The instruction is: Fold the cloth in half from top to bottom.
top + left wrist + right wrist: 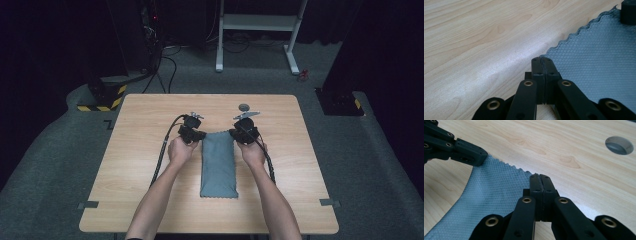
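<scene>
Between my two sets of jaws sits the grey cloth point(218, 164), folded into a long narrow strip on the wooden surface point(140, 150). Its long axis runs straight away from me, so the far short edge is the one up by the jaws and the near edge is back toward my elbows.

My left gripper point(541, 62) is clenched on the far left corner; from the left gripper view you can see the zigzag edge of the cloth running off to the right of the jaws, and the fabric is pinched right at their tips. My right gripper point(540, 180) is clamped on the far right corner, with the cloth spreading away to the left of those jaws. Both hands sit about equally close to it, one corner each, so neither has the advantage.

My guess is the next bit is folding that far edge back toward me along the length, so both corners need to travel together or it'll skew. Out past the right jaws there's a round cable hole point(619, 145) in the surface, well clear of the cloth.
</scene>
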Demonstrator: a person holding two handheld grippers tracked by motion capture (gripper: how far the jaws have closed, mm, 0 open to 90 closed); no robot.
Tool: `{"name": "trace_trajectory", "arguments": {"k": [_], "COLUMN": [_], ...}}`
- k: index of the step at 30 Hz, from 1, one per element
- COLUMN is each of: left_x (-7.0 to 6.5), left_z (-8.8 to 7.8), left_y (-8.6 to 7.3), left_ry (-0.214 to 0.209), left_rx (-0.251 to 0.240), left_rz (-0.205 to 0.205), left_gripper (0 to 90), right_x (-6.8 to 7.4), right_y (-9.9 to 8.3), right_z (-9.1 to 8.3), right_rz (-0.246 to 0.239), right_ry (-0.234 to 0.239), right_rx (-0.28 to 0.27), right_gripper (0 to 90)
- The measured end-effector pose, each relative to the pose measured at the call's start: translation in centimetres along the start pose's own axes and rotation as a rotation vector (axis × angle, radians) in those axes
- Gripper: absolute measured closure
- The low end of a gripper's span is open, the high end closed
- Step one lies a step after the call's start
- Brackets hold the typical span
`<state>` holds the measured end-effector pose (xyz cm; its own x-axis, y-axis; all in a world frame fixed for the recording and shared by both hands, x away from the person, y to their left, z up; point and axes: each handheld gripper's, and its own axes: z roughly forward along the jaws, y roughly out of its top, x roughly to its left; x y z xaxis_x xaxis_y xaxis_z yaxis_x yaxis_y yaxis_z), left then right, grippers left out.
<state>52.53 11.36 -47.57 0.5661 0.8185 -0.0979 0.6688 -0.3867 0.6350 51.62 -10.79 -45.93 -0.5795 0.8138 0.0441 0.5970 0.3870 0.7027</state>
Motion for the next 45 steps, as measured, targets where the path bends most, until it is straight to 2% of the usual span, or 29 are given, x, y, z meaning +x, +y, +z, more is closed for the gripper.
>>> {"name": "trace_trajectory", "arguments": {"k": [5, 12, 15, 17, 19, 21, 22, 31, 45], "left_x": [-0.6, -1.1, -1.3, -1.5, -1.7, -1.9, -1.9, -2.2, -2.9], "left_z": [-0.7, -0.7, -0.9, -1.1, -1.4, -1.6, -1.7, -2.1, -2.9], "left_y": [-0.4, -1.2, -2.0, -2.4, -2.8, -3.2, -3.4, -4.6, -5.1], "left_ry": [-0.020, -0.033, -0.051, -0.056, -0.062, -0.074, -0.073, -0.108, -0.117], "left_rx": [-0.016, -0.018, -0.030, -0.037, -0.046, -0.044, -0.045, -0.055, -0.079], "left_rz": [0.025, 0.038, 0.045, 0.053, 0.057, 0.054, 0.064, 0.061, 0.078], "left_gripper": [89.3, 89.3, 89.3, 89.3, 89.3, 89.3, 89.3, 89.3, 89.3], "right_x": [0.2, 0.2, 0.4, 0.7, 0.9, 1.0, 1.1, 1.0, 1.2], "right_y": [-1.1, -2.3, -2.5, -2.7, -2.9, -3.4, -3.6, -5.4, -6.6], "right_z": [0.1, -0.2, -0.5, -0.7, -0.8, -0.9, -0.9, -1.3, -1.9], "right_rz": [-0.015, -0.004, -0.020, -0.056, -0.068, -0.065, -0.066, -0.048, -0.044], "right_ry": [0.010, 0.035, 0.048, 0.049, 0.055, 0.064, 0.063, 0.099, 0.121], "right_rx": [0.001, -0.002, 0.001, 0.008, 0.010, 0.018, 0.022, 0.013, -0.016], "right_gripper": [90.0, 90.0, 90.0, 90.0, 90.0, 90.0, 90.0, 90.0, 90.0]}}
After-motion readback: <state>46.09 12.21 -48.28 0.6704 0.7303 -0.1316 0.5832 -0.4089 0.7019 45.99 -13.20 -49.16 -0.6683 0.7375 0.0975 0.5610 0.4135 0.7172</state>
